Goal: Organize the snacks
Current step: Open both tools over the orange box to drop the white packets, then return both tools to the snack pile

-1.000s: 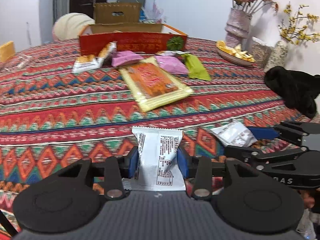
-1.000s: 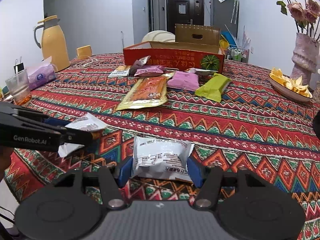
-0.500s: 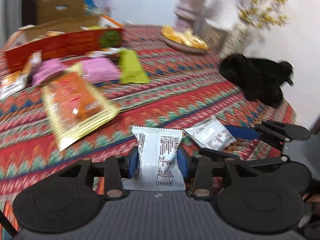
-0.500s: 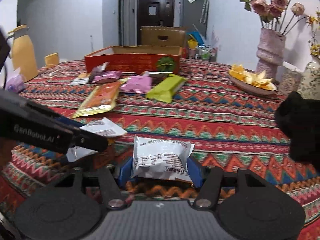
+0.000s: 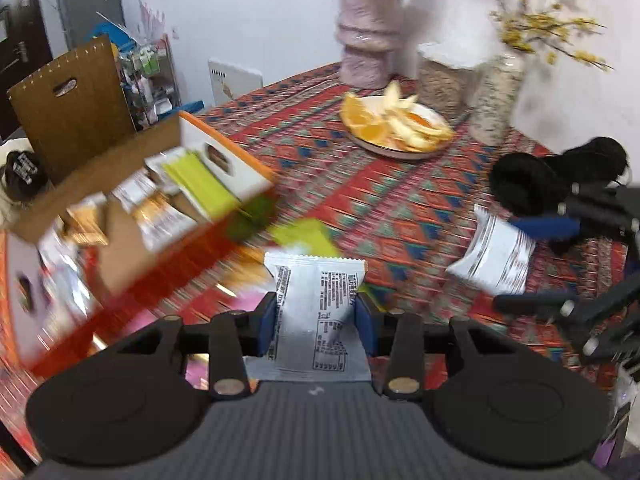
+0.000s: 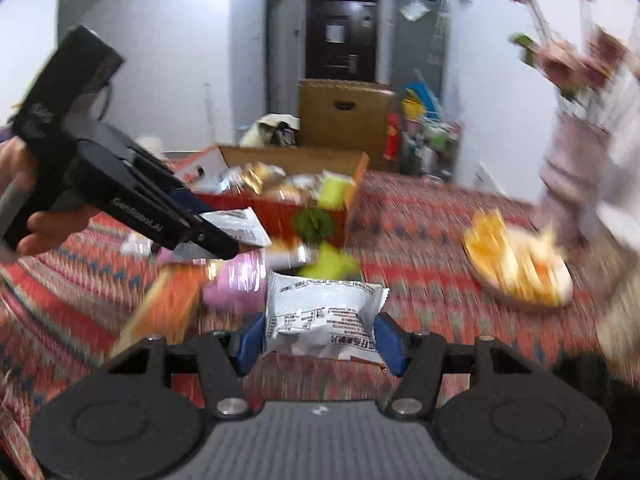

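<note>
My left gripper (image 5: 316, 322) is shut on a white snack packet (image 5: 316, 312), held upright above the patterned tablecloth (image 5: 360, 184). An open red cardboard box (image 5: 132, 208) with several snack packs inside lies just left and ahead of it. My right gripper (image 6: 320, 336) is shut on a second white snack packet (image 6: 320, 312), also lifted off the cloth. In the right wrist view the left gripper (image 6: 224, 236) reaches toward the red box (image 6: 288, 196) with its packet. In the left wrist view the right gripper (image 5: 532, 256) and its packet (image 5: 496, 256) hang at the right.
Loose packs lie in front of the box: a green one (image 6: 328, 264), a pink one (image 6: 236, 280), an orange one (image 6: 168, 308). A plate of orange peel (image 5: 396, 128), vases (image 5: 368, 36), a black cloth bundle (image 5: 552, 176) and a brown box (image 6: 344, 116) stand around.
Both grippers have risen off the cloth and moved forward toward the red box, each still holding its white packet. The left one has also rolled and swung over the box's near edge.
</note>
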### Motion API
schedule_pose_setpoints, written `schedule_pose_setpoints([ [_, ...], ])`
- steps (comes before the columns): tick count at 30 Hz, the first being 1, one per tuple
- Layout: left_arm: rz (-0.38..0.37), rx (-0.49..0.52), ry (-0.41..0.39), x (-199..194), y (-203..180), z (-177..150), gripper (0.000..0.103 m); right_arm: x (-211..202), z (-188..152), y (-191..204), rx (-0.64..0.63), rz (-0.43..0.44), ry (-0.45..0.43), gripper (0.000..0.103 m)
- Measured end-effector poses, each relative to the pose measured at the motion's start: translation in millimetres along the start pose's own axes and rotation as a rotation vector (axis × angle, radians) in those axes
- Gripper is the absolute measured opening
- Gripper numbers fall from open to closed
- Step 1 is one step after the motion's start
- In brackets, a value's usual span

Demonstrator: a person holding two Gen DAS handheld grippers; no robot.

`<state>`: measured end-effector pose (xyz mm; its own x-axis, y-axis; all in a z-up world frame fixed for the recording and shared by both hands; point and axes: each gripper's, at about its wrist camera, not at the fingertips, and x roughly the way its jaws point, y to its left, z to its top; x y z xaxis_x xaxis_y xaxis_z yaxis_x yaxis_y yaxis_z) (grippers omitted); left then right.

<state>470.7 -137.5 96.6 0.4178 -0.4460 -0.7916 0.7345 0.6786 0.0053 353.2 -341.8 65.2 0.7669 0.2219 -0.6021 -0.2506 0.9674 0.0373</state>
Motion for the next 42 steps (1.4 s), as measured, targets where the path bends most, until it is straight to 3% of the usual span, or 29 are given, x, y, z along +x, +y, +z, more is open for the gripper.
schedule_pose_setpoints([
  [5, 0.043, 0.042, 0.160, 38, 86, 57, 0.041, 77, 98, -16, -0.019, 0.126, 0.061, 0.059],
  [7, 0.063, 0.036, 0.261, 69, 118, 65, 0.041, 121, 132, -25, 0.045, 0.192, 0.125, 0.059],
  [9, 0.033, 0.039, 0.345, 95, 145, 67, 0.041, 167, 159, -29, 0.087, 0.210, 0.196, 0.059],
  [10, 0.024, 0.035, 0.394, 109, 156, 68, 0.041, 197, 171, -28, 0.098, 0.227, 0.273, 0.059],
  [13, 0.046, 0.075, 0.537, 146, 178, 61, 0.044, 269, 183, -11, 0.053, 0.211, 0.481, 0.063],
  [15, -0.023, 0.011, 0.571, 156, 190, 59, 0.054, 308, 182, 4, 0.008, 0.179, 0.613, 0.065],
  [16, -0.023, 0.012, 0.578, 158, 193, 59, 0.059, 322, 181, 12, -0.022, 0.145, 0.659, 0.072],
  [17, -0.009, 0.022, 0.580, 159, 196, 58, 0.072, 329, 180, 19, -0.055, 0.109, 0.680, 0.074],
  [20, 0.013, 0.004, 0.587, 158, 204, 55, 0.079, 337, 187, 23, -0.061, 0.081, 0.689, 0.077],
  [26, 0.053, 0.001, 0.563, 126, 188, 56, 0.080, 314, 196, 18, -0.025, 0.071, 0.677, 0.082],
  [29, 0.120, 0.002, 0.493, 82, 172, 60, 0.083, 278, 202, 19, -0.031, 0.082, 0.633, 0.083],
  [30, 0.118, -0.016, 0.478, 65, 168, 61, 0.090, 263, 203, 19, -0.033, 0.085, 0.617, 0.083],
  [33, 0.103, -0.047, 0.388, 13, 146, 59, 0.095, 209, 205, 22, -0.043, 0.082, 0.559, 0.085],
  [36, 0.128, -0.055, 0.341, -33, 109, 44, 0.095, 161, 201, 28, -0.049, 0.080, 0.503, 0.087],
  [40, 0.217, -0.077, 0.230, -80, 48, 8, 0.097, 92, 184, 41, -0.092, 0.086, 0.421, 0.092],
  [42, 0.206, -0.107, 0.209, -95, 24, -18, 0.097, 61, 169, 47, -0.087, 0.095, 0.383, 0.092],
])
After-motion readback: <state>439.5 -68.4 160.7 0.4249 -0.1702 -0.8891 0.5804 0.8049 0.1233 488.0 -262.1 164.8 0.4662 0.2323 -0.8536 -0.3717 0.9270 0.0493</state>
